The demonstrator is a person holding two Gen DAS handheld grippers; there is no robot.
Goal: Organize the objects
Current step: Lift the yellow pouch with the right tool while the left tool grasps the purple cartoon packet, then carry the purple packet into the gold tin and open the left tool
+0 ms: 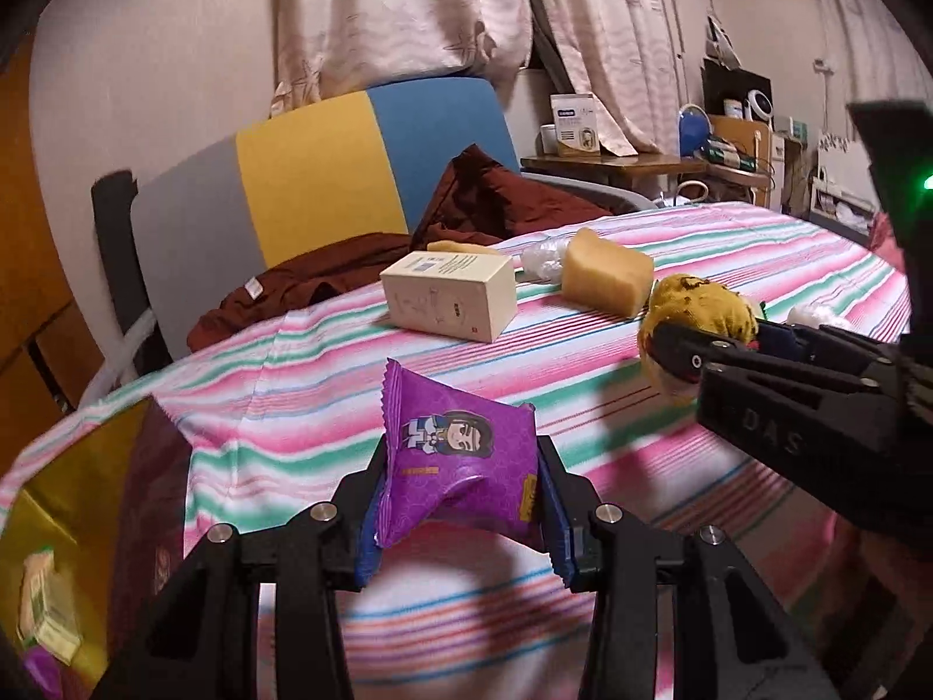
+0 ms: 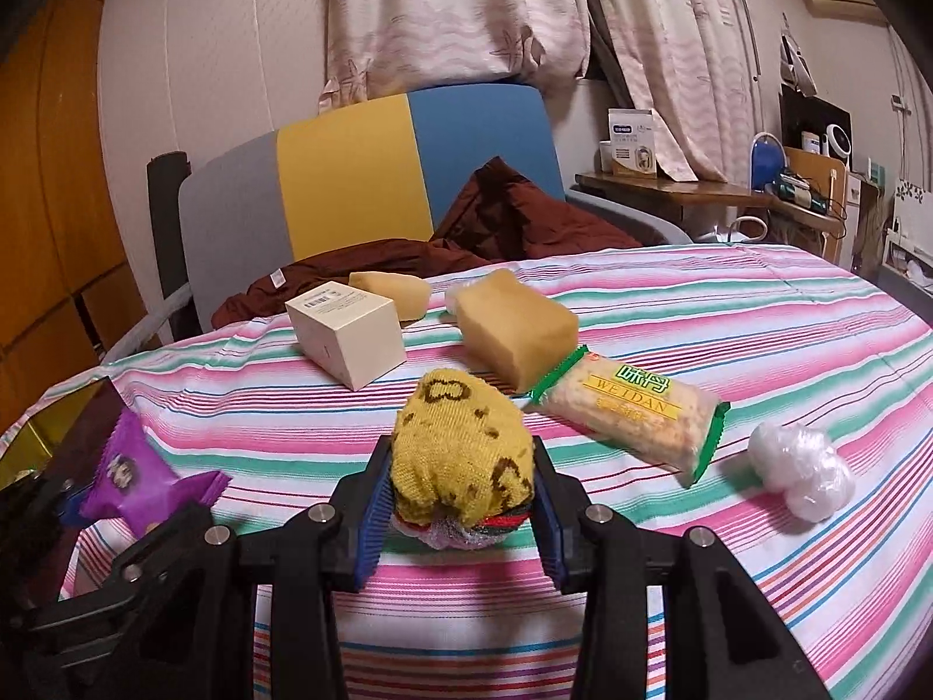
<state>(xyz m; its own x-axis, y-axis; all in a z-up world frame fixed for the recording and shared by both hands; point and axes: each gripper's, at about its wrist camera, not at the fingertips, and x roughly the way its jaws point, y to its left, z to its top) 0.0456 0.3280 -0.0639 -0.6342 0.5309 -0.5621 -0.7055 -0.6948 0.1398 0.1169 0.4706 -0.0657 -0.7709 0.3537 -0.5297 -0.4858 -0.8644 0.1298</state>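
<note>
My left tongs (image 1: pixel 460 501) are pinching a purple snack packet (image 1: pixel 458 461), held clear above the striped tablecloth (image 1: pixel 291 385) nr the front-left edge. Right tongs (image 2: pixel 460 501) are clamped on a rolled yellow sock (image 2: pixel 460 449), also lifted, approx mid-front. An open dark box w/ gold lining (image 1: pixel 76 525) sits at the front-left corner w/ a small pack already inside; I reckon that's where the packet goes. To do it well: keep the pinch firm since the wrapper is slick and crumpling, carry it over the box wall, lower, then let go. Keep the right tongs back so the two don't collide.
</note>
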